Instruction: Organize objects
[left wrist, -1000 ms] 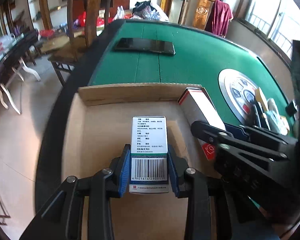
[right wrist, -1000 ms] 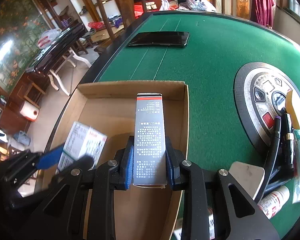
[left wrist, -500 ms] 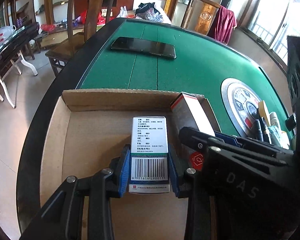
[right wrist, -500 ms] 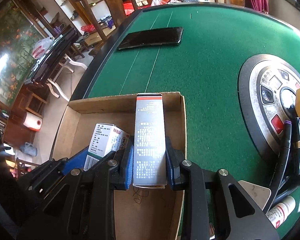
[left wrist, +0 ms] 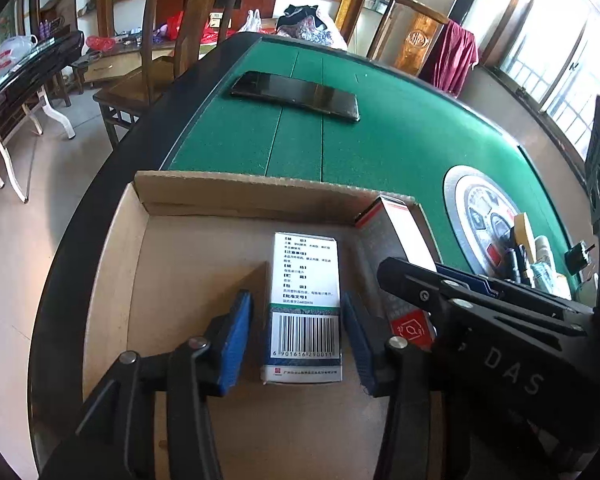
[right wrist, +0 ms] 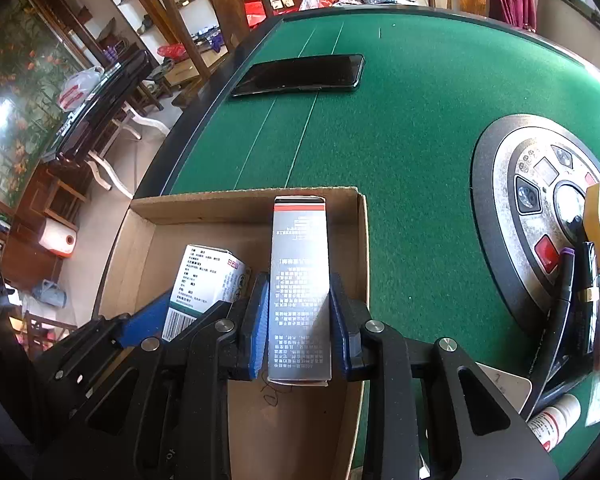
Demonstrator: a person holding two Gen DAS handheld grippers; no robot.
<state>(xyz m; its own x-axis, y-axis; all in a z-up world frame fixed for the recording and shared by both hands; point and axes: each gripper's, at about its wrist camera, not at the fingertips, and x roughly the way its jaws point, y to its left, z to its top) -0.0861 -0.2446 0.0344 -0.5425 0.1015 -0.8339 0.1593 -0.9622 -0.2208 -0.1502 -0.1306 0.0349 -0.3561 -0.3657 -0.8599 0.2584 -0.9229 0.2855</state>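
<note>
A white medicine box [left wrist: 304, 308] with a barcode rests on the floor of the open cardboard box [left wrist: 240, 196]. My left gripper [left wrist: 298, 342] straddles it; its jaws are opening, and a gap shows between each blue pad and the box. My right gripper [right wrist: 298, 328] is shut on a tall grey box with a red stripe [right wrist: 300, 280], held just inside the right wall of the cardboard box [right wrist: 220, 208]. The white medicine box [right wrist: 208, 276] stands to its left. In the left wrist view the grey box [left wrist: 396, 240] sits right of the white one.
The cardboard box sits at the near edge of a green felt table [right wrist: 400, 128]. A black phone [left wrist: 296, 94] lies beyond it. A round silver control panel [right wrist: 540, 184] with pens, a small bottle [right wrist: 556, 420] and other items is to the right. A wooden chair [left wrist: 188, 20] stands off the far left edge.
The left gripper's pads have spread away from the white box, which stays on the cardboard floor. The right gripper has brought the grey box closer to the white box.
</note>
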